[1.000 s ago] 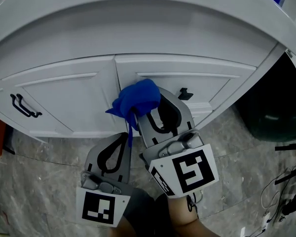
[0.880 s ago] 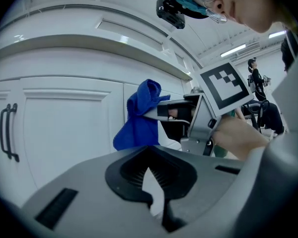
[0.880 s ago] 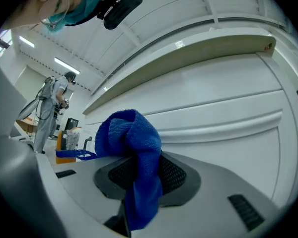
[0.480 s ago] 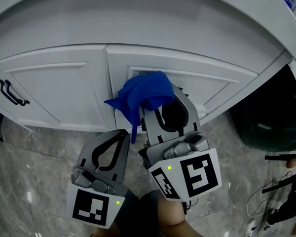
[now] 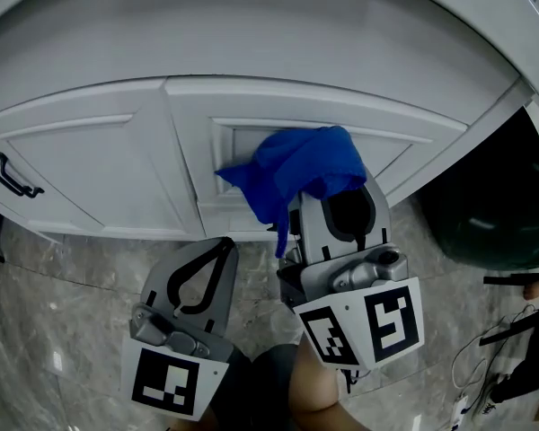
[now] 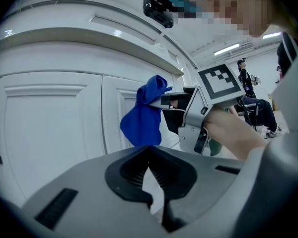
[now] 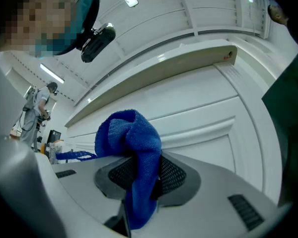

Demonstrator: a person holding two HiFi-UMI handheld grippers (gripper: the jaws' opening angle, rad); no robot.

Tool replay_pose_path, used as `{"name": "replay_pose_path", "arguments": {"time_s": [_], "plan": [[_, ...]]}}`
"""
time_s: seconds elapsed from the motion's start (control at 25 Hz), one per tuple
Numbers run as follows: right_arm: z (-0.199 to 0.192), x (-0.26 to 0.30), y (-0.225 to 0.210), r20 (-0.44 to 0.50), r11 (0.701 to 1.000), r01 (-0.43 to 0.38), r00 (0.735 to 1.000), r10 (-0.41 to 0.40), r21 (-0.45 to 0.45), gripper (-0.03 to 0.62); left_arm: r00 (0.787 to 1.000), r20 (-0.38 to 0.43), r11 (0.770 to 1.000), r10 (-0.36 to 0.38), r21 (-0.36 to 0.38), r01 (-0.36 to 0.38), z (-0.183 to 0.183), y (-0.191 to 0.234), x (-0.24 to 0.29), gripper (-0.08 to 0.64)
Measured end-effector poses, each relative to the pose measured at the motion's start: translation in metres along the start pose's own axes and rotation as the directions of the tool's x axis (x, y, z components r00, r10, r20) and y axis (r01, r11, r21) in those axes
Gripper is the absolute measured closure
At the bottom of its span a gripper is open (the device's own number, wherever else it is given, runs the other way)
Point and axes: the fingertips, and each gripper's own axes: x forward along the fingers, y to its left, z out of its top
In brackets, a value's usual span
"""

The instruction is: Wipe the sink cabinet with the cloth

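The white sink cabinet (image 5: 99, 164) has two panelled doors under a curved counter edge. A blue cloth (image 5: 296, 169) is bunched against the right door's panel, with a tail hanging down. My right gripper (image 5: 322, 194) is shut on the cloth; in the right gripper view the cloth (image 7: 131, 145) fills the jaws of the right gripper (image 7: 141, 175) and spills over them. My left gripper (image 5: 221, 246) hangs lower left, shut and empty, away from the doors. In the left gripper view the left gripper (image 6: 149, 150) faces the cloth (image 6: 143, 115) and the cabinet (image 6: 49, 118).
A black handle (image 5: 9, 176) sits on the left door. A dark bin (image 5: 490, 214) stands right of the cabinet. Cables (image 5: 508, 362) lie on the grey stone floor (image 5: 63, 285) at the lower right. The counter edge (image 5: 251, 34) overhangs the doors.
My right gripper has carried the cloth to the right across the right door panel. The left gripper has stayed low and shut.
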Motion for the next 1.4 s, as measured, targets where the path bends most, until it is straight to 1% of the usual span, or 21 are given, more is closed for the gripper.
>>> {"name": "replay_pose_path", "arguments": {"time_s": [0.16, 0.24, 0.32, 0.52, 0.6, 0.72, 0.76, 0.88, 1.04, 1.2, 1.4], "plan": [[0.001, -0.003, -0.007, 0.025, 0.997, -0.015, 1.0, 0.013, 0.078, 0.477, 1.0, 0.001, 1.0, 0.01, -0.014, -0.01, 0.0, 0.001, -0.001, 0.557], [0.004, -0.005, -0.012, 0.04, 0.994, -0.009, 0.999, 0.004, 0.109, 0.477, 1.0, 0.0, 1.0, 0.008, -0.011, -0.008, 0.0, 0.001, -0.001, 0.558], [0.008, -0.009, -0.02, 0.055, 0.993, 0.01, 0.998, -0.016, 0.121, 0.477, 1.0, 0.001, 1.0, 0.005, -0.012, -0.005, -0.001, 0.001, -0.001, 0.558], [0.012, -0.016, -0.036, 0.074, 0.992, 0.053, 0.995, -0.062, 0.112, 0.477, 1.0, 0.0, 1.0, 0.003, -0.022, -0.003, -0.002, 0.002, -0.001, 0.558], [0.014, -0.019, -0.044, 0.076, 0.991, 0.09, 0.992, -0.097, 0.095, 0.477, 1.0, -0.001, 1.0, 0.001, -0.022, -0.001, -0.002, 0.002, -0.001, 0.558], [0.015, -0.027, -0.062, 0.066, 0.984, 0.175, 0.982, -0.176, 0.018, 0.477, 1.0, -0.003, 1.0, 0.002, -0.025, -0.002, -0.003, 0.002, -0.001, 0.558], [0.014, -0.029, -0.067, 0.062, 0.981, 0.193, 0.979, -0.192, -0.005, 0.477, 1.0, -0.002, 1.0, 0.004, -0.03, -0.004, -0.003, 0.003, -0.001, 0.558], [0.013, -0.031, -0.071, 0.052, 0.976, 0.211, 0.977, -0.208, -0.054, 0.477, 1.0, 0.0, 0.999, 0.006, -0.038, -0.006, -0.003, 0.002, -0.001, 0.558], [0.011, -0.034, -0.077, 0.034, 0.958, 0.255, 0.967, -0.253, -0.127, 0.477, 1.0, 0.0, 1.0, -0.012, -0.027, 0.012, -0.001, -0.003, 0.0, 0.558], [0.01, -0.038, -0.086, 0.035, 0.957, 0.271, 0.963, -0.269, -0.107, 0.477, 1.0, -0.004, 1.0, -0.007, -0.03, 0.006, -0.001, -0.003, 0.0, 0.558], [0.009, -0.043, -0.095, 0.033, 0.948, 0.298, 0.955, -0.296, -0.113, 0.477, 1.0, -0.006, 1.0, -0.009, -0.024, 0.009, -0.001, -0.005, 0.001, 0.558]]}}
